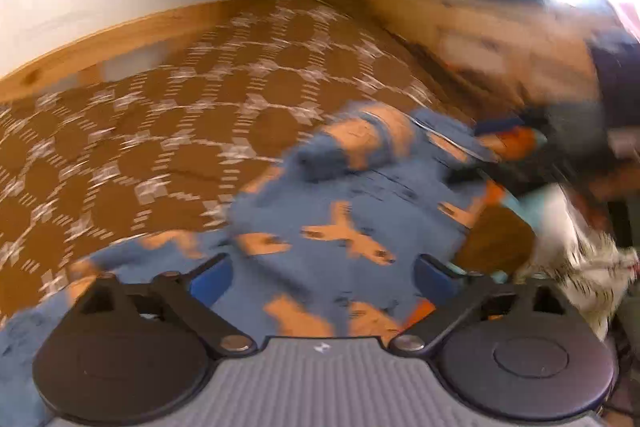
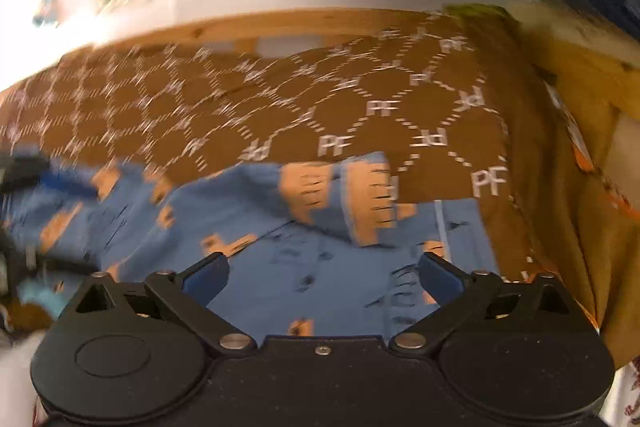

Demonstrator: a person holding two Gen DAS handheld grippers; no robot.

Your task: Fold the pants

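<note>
Pants [image 2: 304,267] blue with orange print, lying rumpled on brown bedspread [image 2: 340,99]. Long axis roughly side to side across both views; which end is waist, unclear through blur. Cloth directly under and ahead of both grippers. Left gripper [image 1: 322,277] jaws apart, empty. Right gripper [image 2: 324,275] jaws apart, empty. Neither clearly nearer.

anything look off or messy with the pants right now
Yes: the blue pants lie rumpled on the brown patterned cover, and one end is bunched into a raised, twisted lump at their far edge rather than lying flat.
</note>
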